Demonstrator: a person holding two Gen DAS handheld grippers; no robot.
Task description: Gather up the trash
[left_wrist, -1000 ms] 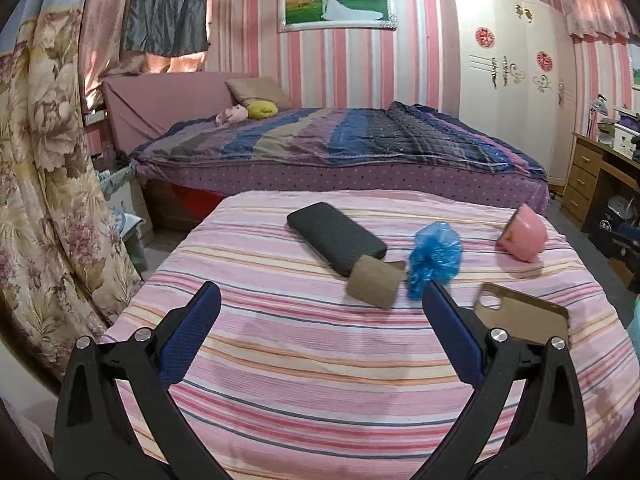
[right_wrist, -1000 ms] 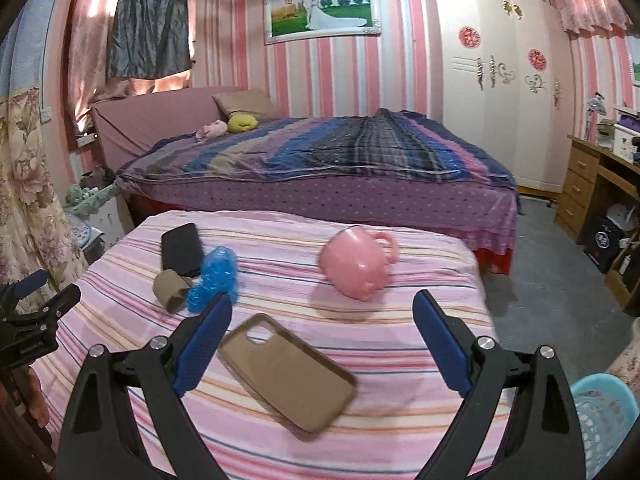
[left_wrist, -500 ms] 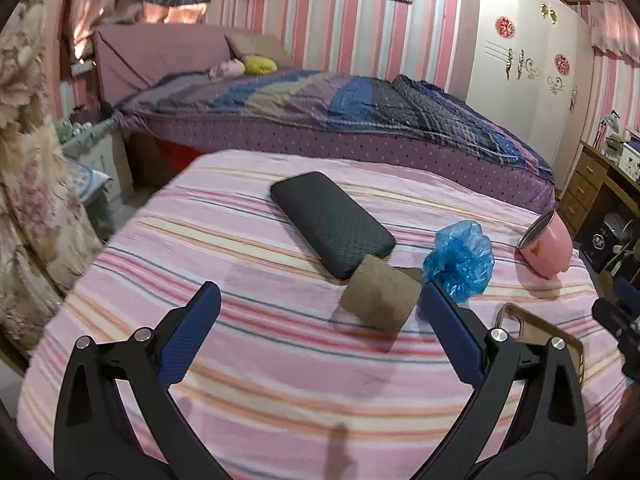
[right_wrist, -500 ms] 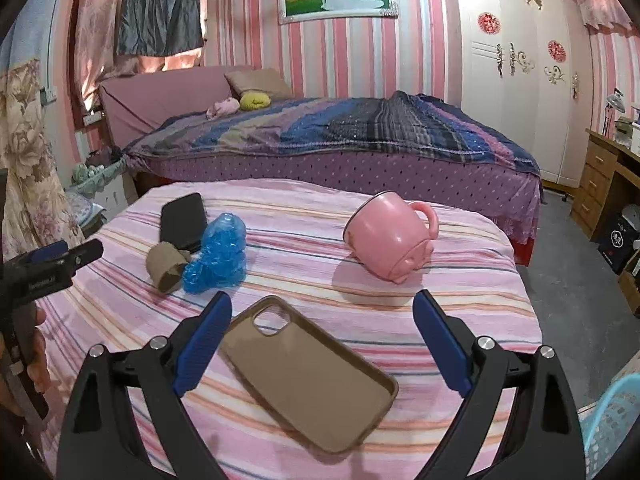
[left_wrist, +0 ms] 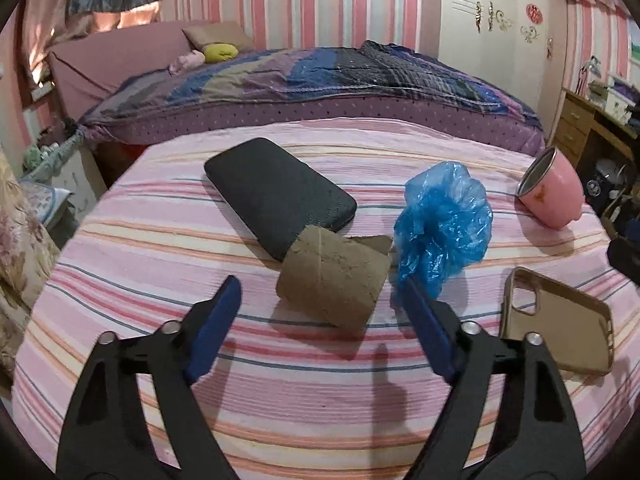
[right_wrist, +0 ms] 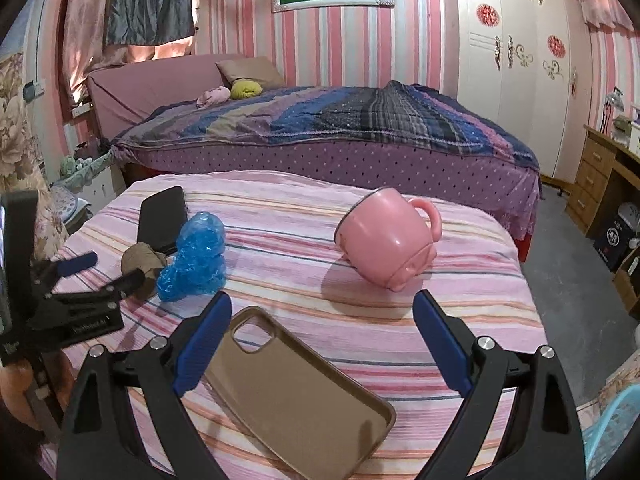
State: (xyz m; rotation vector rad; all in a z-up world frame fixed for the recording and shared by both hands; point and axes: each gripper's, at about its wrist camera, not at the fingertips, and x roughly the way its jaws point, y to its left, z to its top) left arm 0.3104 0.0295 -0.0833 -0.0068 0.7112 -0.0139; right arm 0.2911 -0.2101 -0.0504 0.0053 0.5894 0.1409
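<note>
A brown cardboard roll (left_wrist: 334, 278) lies on the pink striped cloth (left_wrist: 160, 248), touching a crumpled blue plastic bag (left_wrist: 444, 224) on its right. My left gripper (left_wrist: 320, 300) is open, its fingers on either side of the roll's near end, just short of it. In the right wrist view the roll (right_wrist: 142, 262), the bag (right_wrist: 196, 258) and the left gripper (right_wrist: 108, 270) show at far left. My right gripper (right_wrist: 322, 312) is open and empty above a tan phone case (right_wrist: 296, 384).
A black flat case (left_wrist: 276, 194) lies behind the roll. A pink mug (right_wrist: 386, 238) lies on its side at right. The tan phone case (left_wrist: 560, 320) is right of the bag. A light blue basket (right_wrist: 612, 432) stands on the floor at right. A bed (right_wrist: 320, 128) is behind.
My left gripper has moved forward and down toward the brown roll, now between its fingers' reach. My right gripper has edged forward over the phone case. Both stay open.
</note>
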